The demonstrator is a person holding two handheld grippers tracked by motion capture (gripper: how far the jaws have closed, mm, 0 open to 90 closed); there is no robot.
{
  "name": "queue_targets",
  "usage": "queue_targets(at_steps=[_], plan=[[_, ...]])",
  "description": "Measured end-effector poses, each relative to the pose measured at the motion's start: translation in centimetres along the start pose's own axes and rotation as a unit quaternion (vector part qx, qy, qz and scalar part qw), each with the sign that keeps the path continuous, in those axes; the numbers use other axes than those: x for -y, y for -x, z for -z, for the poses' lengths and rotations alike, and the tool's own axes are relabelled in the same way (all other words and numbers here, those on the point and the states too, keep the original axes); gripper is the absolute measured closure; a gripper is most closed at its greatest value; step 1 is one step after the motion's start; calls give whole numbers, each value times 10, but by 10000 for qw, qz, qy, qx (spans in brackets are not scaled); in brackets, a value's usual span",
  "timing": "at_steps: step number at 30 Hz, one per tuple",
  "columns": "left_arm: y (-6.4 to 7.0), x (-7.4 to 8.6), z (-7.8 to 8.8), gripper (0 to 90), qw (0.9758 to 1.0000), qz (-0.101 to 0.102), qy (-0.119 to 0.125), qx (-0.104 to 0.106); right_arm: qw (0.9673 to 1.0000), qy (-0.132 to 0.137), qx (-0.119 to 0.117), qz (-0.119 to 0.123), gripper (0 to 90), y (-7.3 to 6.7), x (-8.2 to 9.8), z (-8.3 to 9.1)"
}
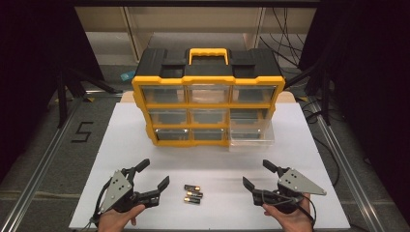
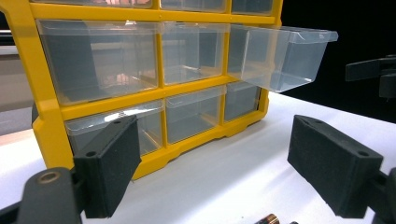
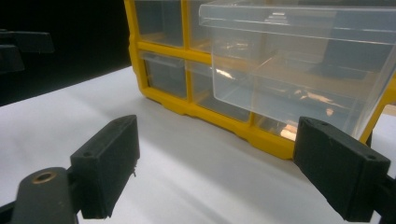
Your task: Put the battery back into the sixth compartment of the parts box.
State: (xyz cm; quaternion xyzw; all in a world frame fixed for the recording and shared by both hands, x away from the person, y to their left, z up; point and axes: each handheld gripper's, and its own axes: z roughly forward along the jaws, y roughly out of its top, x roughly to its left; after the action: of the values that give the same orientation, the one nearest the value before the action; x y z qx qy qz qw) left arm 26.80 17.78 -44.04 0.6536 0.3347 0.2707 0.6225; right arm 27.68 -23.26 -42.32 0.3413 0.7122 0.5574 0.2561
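Note:
A yellow and black drawer cabinet (image 1: 208,104) stands at the back middle of the white table (image 1: 121,145). Its clear middle-row drawer on the right (image 1: 251,131) is pulled out and looks empty; it also shows as the drawer (image 2: 285,56) and the drawer (image 3: 299,60). A small cluster of batteries (image 1: 192,193) lies near the front edge, between the two grippers, and one battery (image 2: 268,219) peeks in at the bottom of the left gripper view. My left gripper (image 1: 154,173) (image 2: 222,168) is open and holds nothing. My right gripper (image 1: 256,173) (image 3: 224,168) is open too, with bare table between its pads.
The other clear drawers (image 2: 98,58) are pushed in. A yellow carry handle (image 1: 208,52) tops the cabinet. Bare white table lies between the cabinet and the grippers. Metal rails (image 1: 43,154) run along both sides of the table, with cables (image 1: 319,116) on the floor at right.

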Motion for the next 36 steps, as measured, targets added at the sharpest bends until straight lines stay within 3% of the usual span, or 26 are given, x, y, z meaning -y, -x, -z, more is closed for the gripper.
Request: queue_targets(at_steps=[6,9,14,27,28,32,34,35,36], plan=[[0,0,0,166,10000,-3,-1,2,10000,-1,-47,53,154,-2,-1,-1],[0,1,-1,166,10000,6,59,39,9998,-114,-151,-31,154,-5,-1,-1],[0,0,0,166,10000,-15,-8,-6,9998,-51,-141,117,155,-6,-3,-2],[0,0,-1,166,10000,-11,-3,-14,9978,-294,-441,386,166,-17,-11,-12],[0,1,-1,166,10000,-9,-4,-13,9975,-167,-485,483,170,-17,-13,-15],[-1,1,-1,166,10000,-13,-8,-12,9942,-375,-770,646,191,-25,-21,-22],[-1,1,-1,166,10000,14,-18,-20,9914,-459,-966,749,203,-30,-23,-28],[-1,1,-1,166,10000,17,-19,-24,9867,-716,-1159,883,217,-35,-25,-34],[-1,1,-1,166,10000,17,-20,-24,9867,-716,-1159,883,217,-35,-25,-34]])
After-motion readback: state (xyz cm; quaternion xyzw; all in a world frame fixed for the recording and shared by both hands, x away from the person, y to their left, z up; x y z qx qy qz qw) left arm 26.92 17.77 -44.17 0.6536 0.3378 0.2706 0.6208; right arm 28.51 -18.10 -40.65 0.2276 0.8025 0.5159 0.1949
